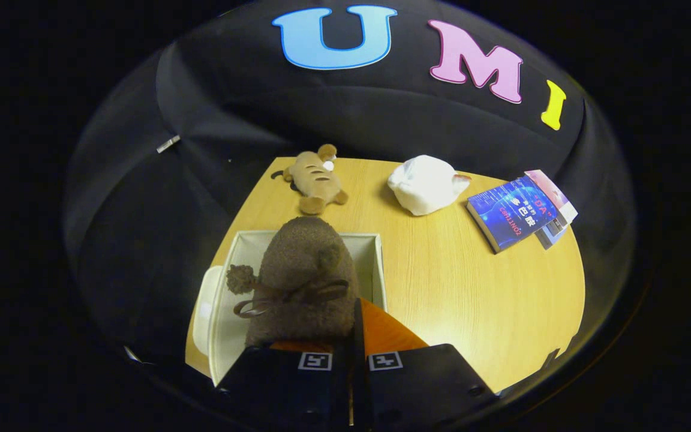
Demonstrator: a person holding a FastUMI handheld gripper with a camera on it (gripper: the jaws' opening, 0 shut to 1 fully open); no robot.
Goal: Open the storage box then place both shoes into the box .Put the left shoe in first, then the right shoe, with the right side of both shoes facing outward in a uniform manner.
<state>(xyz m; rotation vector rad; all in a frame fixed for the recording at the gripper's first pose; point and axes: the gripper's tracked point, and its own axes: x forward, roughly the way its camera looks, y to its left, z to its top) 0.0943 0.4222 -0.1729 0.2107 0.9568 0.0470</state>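
The gripper (350, 351) is closed on a fuzzy brown shoe (303, 282) with a ribbon bow and pompom, held over the open white box (375, 264) at the table's (471, 288) near left. This looks like the placing step; which shoe it is, I cannot tell. Next it needs lowering inside, right side outward.

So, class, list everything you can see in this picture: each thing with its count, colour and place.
table: one, light wood, under everything.
storage box: one, white, open, just ahead of the tool.
fuzzy shoe: one, brown with a bow and pom-pom, over the open box, held at the fingers.
plush toy: one, tan with dark stripes, beyond the box.
white bundle: one, white, right of the plush toy.
books: a small stack, blue cover on top, right of the bundle.
tool: one, fingers closed together on the shoe's edge.
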